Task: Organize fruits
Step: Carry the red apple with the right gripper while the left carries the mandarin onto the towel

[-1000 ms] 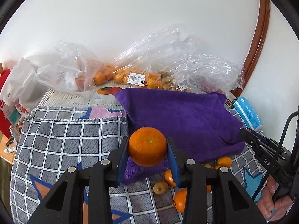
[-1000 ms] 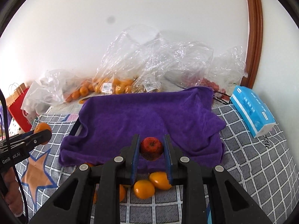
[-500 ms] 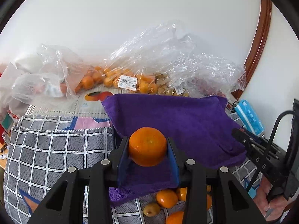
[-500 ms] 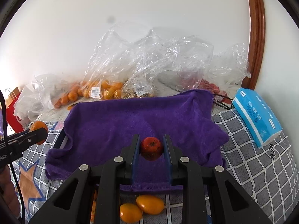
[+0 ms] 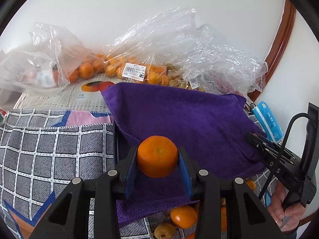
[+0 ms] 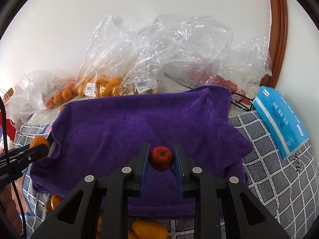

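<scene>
Both your hands have come forward and down over the last second, so the purple towel [image 5: 179, 123] now fills more of each view.

Left wrist view: your left gripper [image 5: 157, 159] is partly closed, pads clamped on both sides of the mandarin [image 5: 157, 156]. It sits between the jaws, above the towel's near edge. It looks light with soft, slightly slick peel, so hold it across the widest part and don't squeeze harder. Loose oranges [image 5: 183, 216] lie below the jaws.

Right wrist view: your right gripper [image 6: 161, 159] is closed down on a small red fruit [image 6: 161, 158], stem up, over the towel. It looks firm and smooth, so grip its sides.
</scene>
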The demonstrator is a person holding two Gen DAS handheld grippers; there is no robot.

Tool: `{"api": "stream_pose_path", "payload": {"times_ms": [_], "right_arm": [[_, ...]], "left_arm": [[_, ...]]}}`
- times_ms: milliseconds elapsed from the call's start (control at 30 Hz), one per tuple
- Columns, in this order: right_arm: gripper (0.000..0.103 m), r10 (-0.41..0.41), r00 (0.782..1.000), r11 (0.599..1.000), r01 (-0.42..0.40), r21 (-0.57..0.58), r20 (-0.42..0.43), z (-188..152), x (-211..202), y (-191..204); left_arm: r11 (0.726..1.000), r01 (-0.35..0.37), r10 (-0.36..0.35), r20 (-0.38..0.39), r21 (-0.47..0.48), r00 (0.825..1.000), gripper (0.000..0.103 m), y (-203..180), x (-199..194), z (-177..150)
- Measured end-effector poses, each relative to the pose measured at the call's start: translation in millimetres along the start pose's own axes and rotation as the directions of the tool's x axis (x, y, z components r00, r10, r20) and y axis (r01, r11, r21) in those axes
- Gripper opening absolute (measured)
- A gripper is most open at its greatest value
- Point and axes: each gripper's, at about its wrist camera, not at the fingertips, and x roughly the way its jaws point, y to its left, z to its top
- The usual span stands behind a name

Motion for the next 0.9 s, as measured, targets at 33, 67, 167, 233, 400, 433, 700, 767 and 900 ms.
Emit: {"api": "stream_pose_path", "payload": {"times_ms": [33, 67, 167, 233, 400, 433, 700, 767, 900], "right_arm": [[0.024, -0.001, 1.000, 1.000, 0.001, -0.001, -0.003, -0.6, 1.8, -0.1], [0.024, -0.002, 1.000, 1.000, 0.002, -0.005, -0.008, -1.6, 4.1, 0.0], [0.024, -0.004, 1.000, 1.000, 0.004, -0.008, -0.021, -3.6, 10.1, 0.1], [0.024, 0.000, 1.000, 1.000, -0.001, -0.008, -0.028, -4.8, 12.7, 0.2], [0.024, 0.004, 0.999, 1.000, -0.005, -0.009, -0.046, -6.9, 18.7, 0.4], [0.024, 0.006, 0.999, 1.000, -0.007, -0.009, -0.050, -7.3, 19.4, 0.7], [0.024, 0.013, 0.998, 1.000, -0.014, -0.014, -0.069, -8.5, 24.4, 1.5], [0.024, 0.011, 0.997, 1.000, -0.012, -0.018, -0.075, -9.0, 25.7, 2.3], [0.024, 0.009, 0.997, 0.999, -0.011, -0.031, -0.080, -9.7, 27.1, 3.9]], "left_arm": [[1.000, -0.001, 0.001, -0.003, -0.001, 1.000, 0.037, 0.3, 1.5, -0.4], [1.000, -0.002, 0.002, -0.006, -0.002, 1.000, 0.037, 0.3, 3.3, -0.9], [1.000, -0.001, 0.001, -0.010, 0.000, 1.000, 0.037, 0.5, 6.6, -1.9], [1.000, 0.004, -0.004, -0.011, 0.000, 1.000, 0.037, 0.2, 8.5, -2.9], [1.000, 0.003, -0.002, -0.026, 0.016, 1.000, 0.037, -2.6, 13.7, -6.0], [1.000, 0.003, -0.003, -0.029, 0.017, 1.000, 0.037, -3.0, 14.2, -6.0], [1.000, 0.002, 0.000, -0.055, 0.030, 0.999, 0.037, -5.7, 16.5, -6.1], [1.000, -0.002, 0.003, -0.062, 0.029, 0.998, 0.037, -6.1, 17.6, -6.3], [1.000, -0.007, 0.009, -0.067, 0.030, 0.998, 0.037, -6.1, 18.4, -6.8]]}}
